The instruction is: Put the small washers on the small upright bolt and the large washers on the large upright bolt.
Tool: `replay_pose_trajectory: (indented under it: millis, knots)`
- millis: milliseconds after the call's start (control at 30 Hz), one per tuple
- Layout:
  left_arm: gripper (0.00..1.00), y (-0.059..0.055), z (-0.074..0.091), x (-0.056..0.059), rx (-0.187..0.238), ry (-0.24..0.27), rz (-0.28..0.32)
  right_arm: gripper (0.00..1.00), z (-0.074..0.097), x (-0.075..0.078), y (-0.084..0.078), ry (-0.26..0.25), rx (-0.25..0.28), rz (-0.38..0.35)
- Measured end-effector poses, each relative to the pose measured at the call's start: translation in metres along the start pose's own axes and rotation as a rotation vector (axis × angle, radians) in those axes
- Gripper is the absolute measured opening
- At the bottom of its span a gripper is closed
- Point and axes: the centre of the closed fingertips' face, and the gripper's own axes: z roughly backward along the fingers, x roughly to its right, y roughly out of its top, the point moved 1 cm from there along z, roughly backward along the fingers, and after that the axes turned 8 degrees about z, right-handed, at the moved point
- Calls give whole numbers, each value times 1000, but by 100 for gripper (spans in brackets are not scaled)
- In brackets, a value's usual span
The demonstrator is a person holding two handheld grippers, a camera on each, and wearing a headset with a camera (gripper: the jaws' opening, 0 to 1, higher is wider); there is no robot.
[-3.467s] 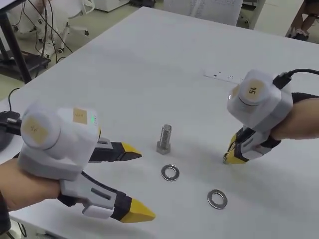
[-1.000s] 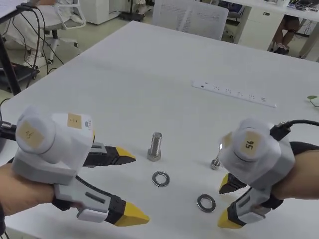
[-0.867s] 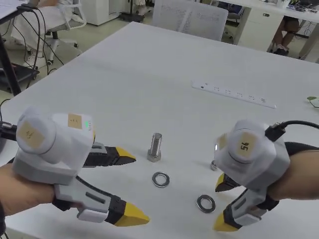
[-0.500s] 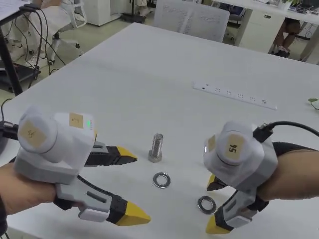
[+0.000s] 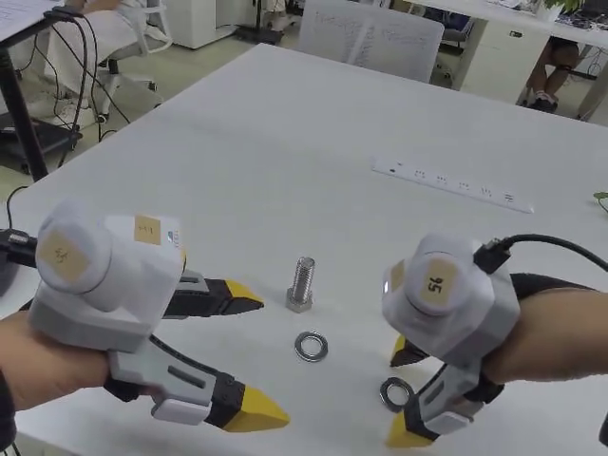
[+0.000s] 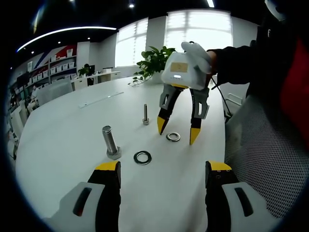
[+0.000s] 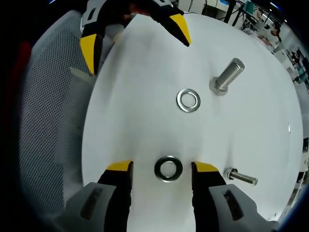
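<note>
Steel, flat and thin, the washer (image 7: 168,168) lies on the white table (image 5: 285,142), between the jaws of the right gripper (image 5: 397,399). The jaws are apart, one yellow tip on each side of the ring, and I judge that they do not touch it yet. Such a washer should be light and stiff, not fragile, but smooth and slippery. Because it lies flat, there is very little edge to catch. I think the best hold is across the outer rim, on two opposite points, with the tips kept low to the table so that the ring does not slide away or flip up.

The left gripper (image 5: 258,359) hangs over the table at the left, its jaws wide apart and nothing in them.

I count two washers: the one under the right gripper, and a second washer (image 5: 311,346) just in front of the large bolt (image 5: 301,284). I count two bolts, both standing on their heads: the large one in the middle, and the small bolt (image 6: 146,114) just beside the right gripper. No washer is on a bolt yet. The two washers look close in size, so I cannot tell which belongs to which bolt
</note>
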Motion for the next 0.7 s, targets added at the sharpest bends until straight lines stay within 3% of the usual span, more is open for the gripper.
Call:
replay_pose_trajectory:
  millis: [267, 400, 700]
  knots:
    - [71, 0, 0, 0, 0, 0, 0, 45, 1, 2, -1, -4, -3, -9]
    - [71, 1, 0, 0, 3, 1, -1, 35, 1, 2, -2, -4, -13, -4]
    - [70, 2, 0, 0, 5, 0, -3, 31, 2, 2, -3, -5, -25, -3]
